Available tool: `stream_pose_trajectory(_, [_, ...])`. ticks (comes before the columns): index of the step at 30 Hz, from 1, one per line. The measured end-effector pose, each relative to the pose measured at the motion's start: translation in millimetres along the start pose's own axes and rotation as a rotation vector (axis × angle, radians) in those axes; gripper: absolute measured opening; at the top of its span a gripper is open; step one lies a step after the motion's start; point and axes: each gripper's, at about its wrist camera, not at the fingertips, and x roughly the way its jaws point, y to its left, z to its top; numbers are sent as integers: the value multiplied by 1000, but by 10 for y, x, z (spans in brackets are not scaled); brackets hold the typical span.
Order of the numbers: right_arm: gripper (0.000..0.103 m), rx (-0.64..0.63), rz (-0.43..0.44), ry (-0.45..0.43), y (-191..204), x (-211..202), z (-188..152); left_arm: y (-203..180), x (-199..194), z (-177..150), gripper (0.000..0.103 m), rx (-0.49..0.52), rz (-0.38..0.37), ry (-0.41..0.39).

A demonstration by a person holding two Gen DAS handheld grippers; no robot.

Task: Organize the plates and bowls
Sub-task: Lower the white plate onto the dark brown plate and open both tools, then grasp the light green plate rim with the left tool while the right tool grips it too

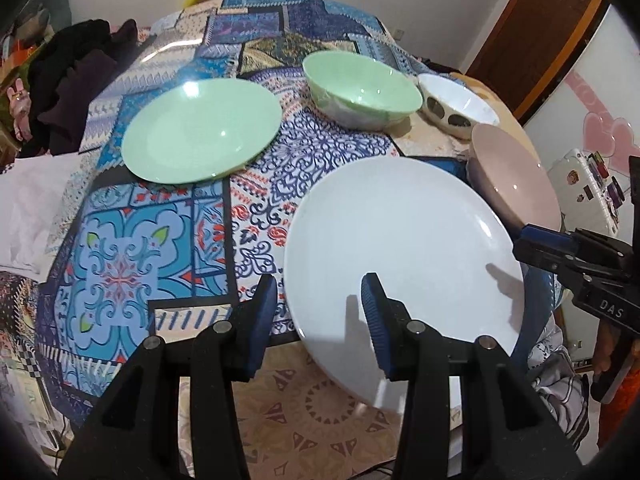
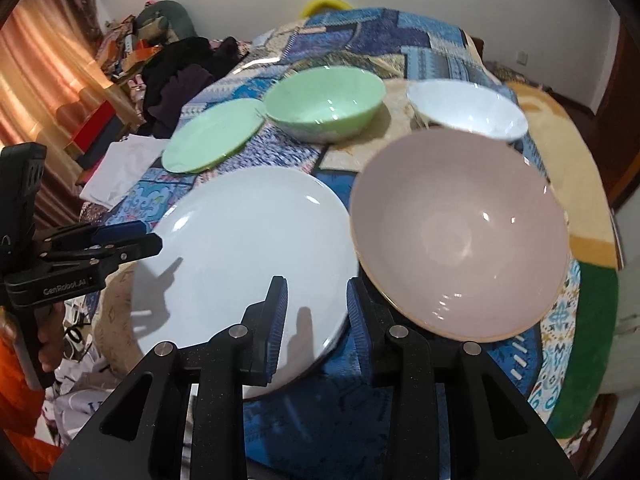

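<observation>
A large white plate point(image 1: 400, 248) point(image 2: 248, 248) lies at the near edge of the patterned cloth. My left gripper point(image 1: 320, 292) is open, its fingers astride the plate's near-left rim, holding nothing. My right gripper point(image 2: 316, 300) is open over the plate's near-right rim, next to a pink bowl point(image 2: 460, 232) point(image 1: 516, 176). Farther back are a green plate point(image 1: 200, 130) point(image 2: 214, 134), a green bowl point(image 1: 360, 88) point(image 2: 326, 98) and a white bowl point(image 1: 458, 104) point(image 2: 468, 110). Each gripper shows at the other view's edge: the right one point(image 1: 528, 240), the left one point(image 2: 132, 240).
The patterned cloth point(image 1: 132, 248) covers the surface. Dark clothes point(image 1: 68, 80) and white fabric point(image 1: 28, 208) lie at the left. A wooden door point(image 1: 540, 32) and a white case point(image 1: 588, 188) stand at the right.
</observation>
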Motion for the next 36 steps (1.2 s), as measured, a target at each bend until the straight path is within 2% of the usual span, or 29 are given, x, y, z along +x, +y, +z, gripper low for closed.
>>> stream_pose_trajectory(6, [30, -18, 33, -47, 135, -57, 174, 123, -214, 72, 45, -22, 10, -57])
stream_pose_trajectory(12, [31, -54, 58, -87, 304, -10, 418, 346, -446, 229, 56, -51, 58, -142])
stream_pose_trajectory(19, [42, -75, 82, -89, 502, 248, 727, 803, -552, 463, 69, -129, 111, -198])
stream_pose_trajectory(25, [46, -75, 103, -25, 621, 641, 955, 1297, -342, 684, 73, -189, 147, -153])
stream_pose_trajectory(30, [46, -88, 104, 48, 749, 975, 1083, 1712, 77, 831, 73, -238, 137, -61])
stream_pose_trajectory(36, [46, -104, 83, 103, 853, 1311, 1214, 1946, 498, 1002, 73, -210, 129, -11])
